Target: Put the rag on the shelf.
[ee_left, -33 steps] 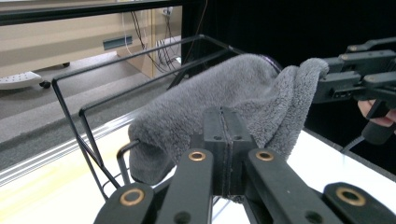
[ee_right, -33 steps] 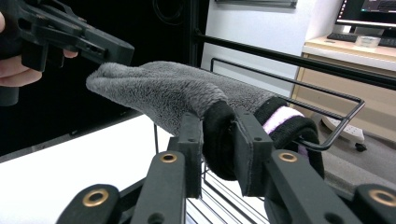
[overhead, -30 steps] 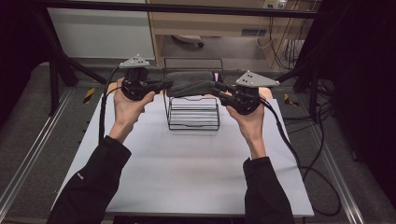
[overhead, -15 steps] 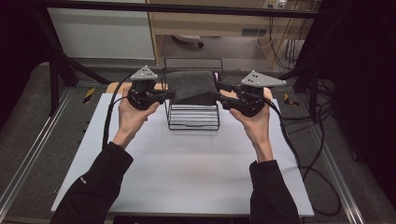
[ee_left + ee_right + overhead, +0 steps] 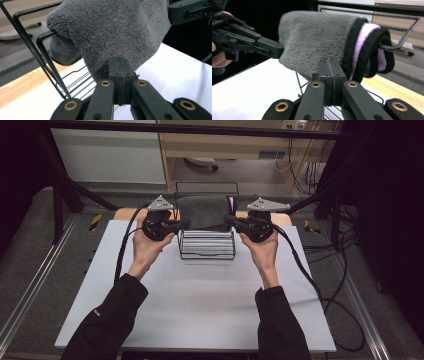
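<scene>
On the white counter (image 5: 200, 305), the left tongs (image 5: 184, 224) at ten o'clock and the right tongs (image 5: 229, 220) at two o'clock each pinch an end of the grey towel (image 5: 204, 212), jaws clamped tight on its fleece; the right jaws have just been closing on it. The towel drapes over the top bar of the black wire rack (image 5: 207, 251) at twelve o'clock, its purple-edged hem (image 5: 362, 42) hanging behind.
</scene>
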